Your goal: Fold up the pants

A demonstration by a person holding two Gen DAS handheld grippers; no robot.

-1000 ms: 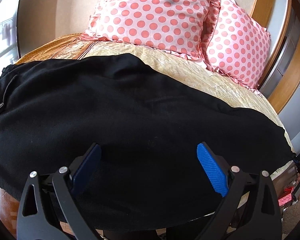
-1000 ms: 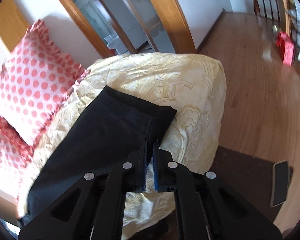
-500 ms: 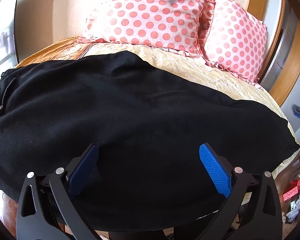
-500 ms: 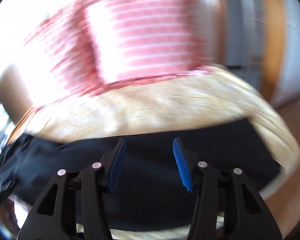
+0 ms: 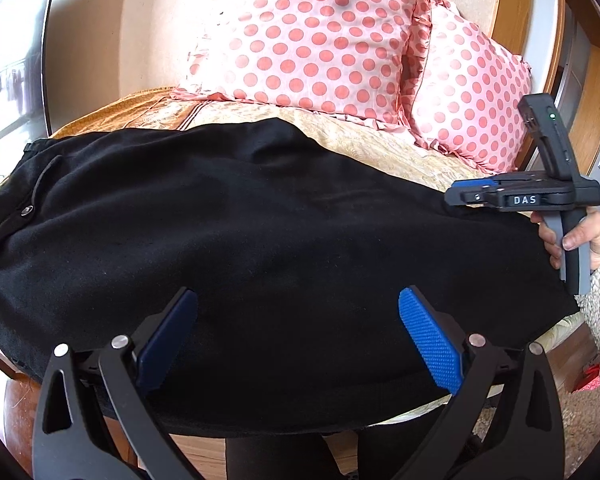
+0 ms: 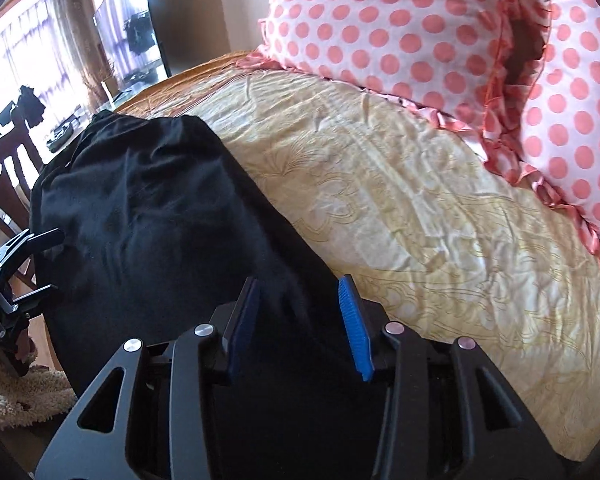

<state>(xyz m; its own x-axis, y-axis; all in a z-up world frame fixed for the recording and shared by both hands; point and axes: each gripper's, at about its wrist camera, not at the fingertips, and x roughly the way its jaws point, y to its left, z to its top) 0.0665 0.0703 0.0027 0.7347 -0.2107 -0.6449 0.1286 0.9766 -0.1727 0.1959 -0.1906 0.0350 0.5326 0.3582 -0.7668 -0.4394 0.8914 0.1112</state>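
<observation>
Black pants (image 5: 260, 240) lie flat across the yellow bedspread (image 5: 380, 144), waistband with a button to the left, leg ends to the right. My left gripper (image 5: 298, 336) is open and empty, hovering over the pants' near edge. My right gripper (image 6: 298, 320) is open and empty over the leg end of the pants (image 6: 160, 220). In the left wrist view the right gripper (image 5: 460, 196) shows at the far right, held above the pants by a hand. In the right wrist view the left gripper (image 6: 40, 264) shows at the left edge.
Two pink polka-dot pillows (image 5: 320, 40) lean at the head of the bed, also in the right wrist view (image 6: 420, 32). A wooden chair (image 6: 0, 160) and a shaggy rug (image 6: 12, 384) stand off the bed's left side. A wooden door frame (image 5: 596, 100) is at right.
My right gripper let go of the pant leg end, opened, and swung round over the leg end to face the pillows. The left gripper stayed open and hardly moved.
</observation>
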